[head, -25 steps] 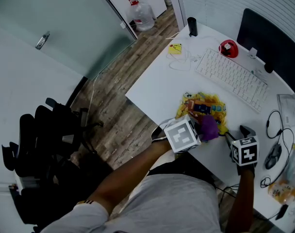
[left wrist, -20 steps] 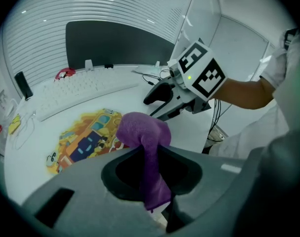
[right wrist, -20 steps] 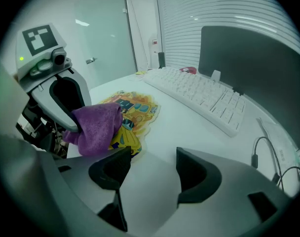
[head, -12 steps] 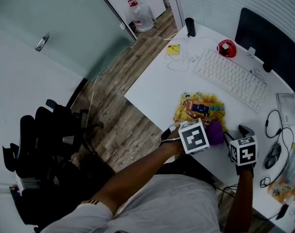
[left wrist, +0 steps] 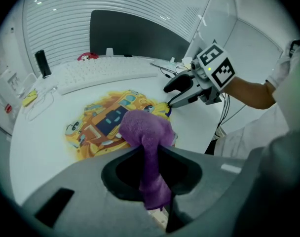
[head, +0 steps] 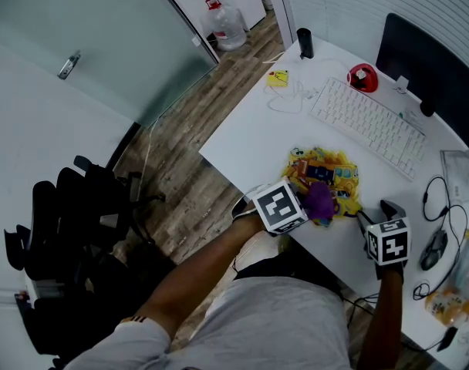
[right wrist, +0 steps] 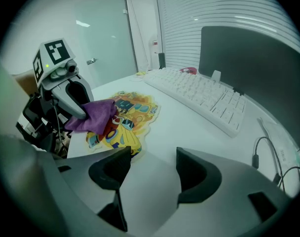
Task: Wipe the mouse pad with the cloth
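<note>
A yellow cartoon-shaped mouse pad (head: 321,173) (left wrist: 108,122) (right wrist: 121,120) lies on the white desk (head: 258,137) near its front edge. My left gripper (head: 296,206) (left wrist: 151,157) is shut on a purple cloth (head: 321,200) (left wrist: 145,130) (right wrist: 93,115), whose free end rests on the pad's near part. My right gripper (head: 373,223) (right wrist: 152,169) stands open just right of the pad, its jaws empty, one fingertip (left wrist: 168,102) touching the pad's edge.
A white keyboard (head: 367,123) lies beyond the pad, a dark monitor (head: 431,68) behind it. A red object (head: 362,76), a black cylinder (head: 305,42), a yellow item (head: 278,77), a mouse (head: 434,247) and cables sit around. An office chair (head: 72,222) stands left.
My left gripper swung right and then back left with the cloth, dragging it across the near part of the pad. The right gripper stayed put.
</note>
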`<state>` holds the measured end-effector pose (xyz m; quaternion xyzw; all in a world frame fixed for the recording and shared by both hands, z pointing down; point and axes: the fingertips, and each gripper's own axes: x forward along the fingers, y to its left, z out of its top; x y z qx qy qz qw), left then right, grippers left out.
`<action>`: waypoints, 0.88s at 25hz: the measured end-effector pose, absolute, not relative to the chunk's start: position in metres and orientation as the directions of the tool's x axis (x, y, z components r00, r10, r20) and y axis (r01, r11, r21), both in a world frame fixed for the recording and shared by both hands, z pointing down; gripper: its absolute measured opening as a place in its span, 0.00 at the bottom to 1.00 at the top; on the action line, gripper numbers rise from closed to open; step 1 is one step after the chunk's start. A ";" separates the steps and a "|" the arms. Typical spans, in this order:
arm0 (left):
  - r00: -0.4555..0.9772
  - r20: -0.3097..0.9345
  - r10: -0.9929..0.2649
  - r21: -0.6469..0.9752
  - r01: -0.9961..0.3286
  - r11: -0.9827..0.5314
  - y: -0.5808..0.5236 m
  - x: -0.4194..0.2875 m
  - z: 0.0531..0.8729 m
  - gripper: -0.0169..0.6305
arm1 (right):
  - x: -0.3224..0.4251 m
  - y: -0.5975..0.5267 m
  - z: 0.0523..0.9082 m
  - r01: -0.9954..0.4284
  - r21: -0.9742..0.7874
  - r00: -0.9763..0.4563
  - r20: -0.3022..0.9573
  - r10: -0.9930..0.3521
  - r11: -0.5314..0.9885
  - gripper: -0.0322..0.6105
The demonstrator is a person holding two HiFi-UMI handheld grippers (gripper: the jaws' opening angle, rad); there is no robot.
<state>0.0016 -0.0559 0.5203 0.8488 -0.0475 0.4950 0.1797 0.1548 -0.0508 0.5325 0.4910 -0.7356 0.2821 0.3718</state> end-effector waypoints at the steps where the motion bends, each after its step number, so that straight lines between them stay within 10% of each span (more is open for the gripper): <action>1: 0.503 0.860 0.088 0.256 -0.275 -0.927 -0.060 -0.006 0.521 0.15 | 0.155 -0.051 0.532 -0.932 -0.050 -0.241 0.824 -0.513 0.359 0.44; 22: 0.474 0.879 -0.050 0.235 -0.523 -0.819 -0.116 -0.111 0.524 0.15 | 0.155 -0.051 0.532 -0.930 -0.050 -0.243 0.826 -0.508 0.364 0.44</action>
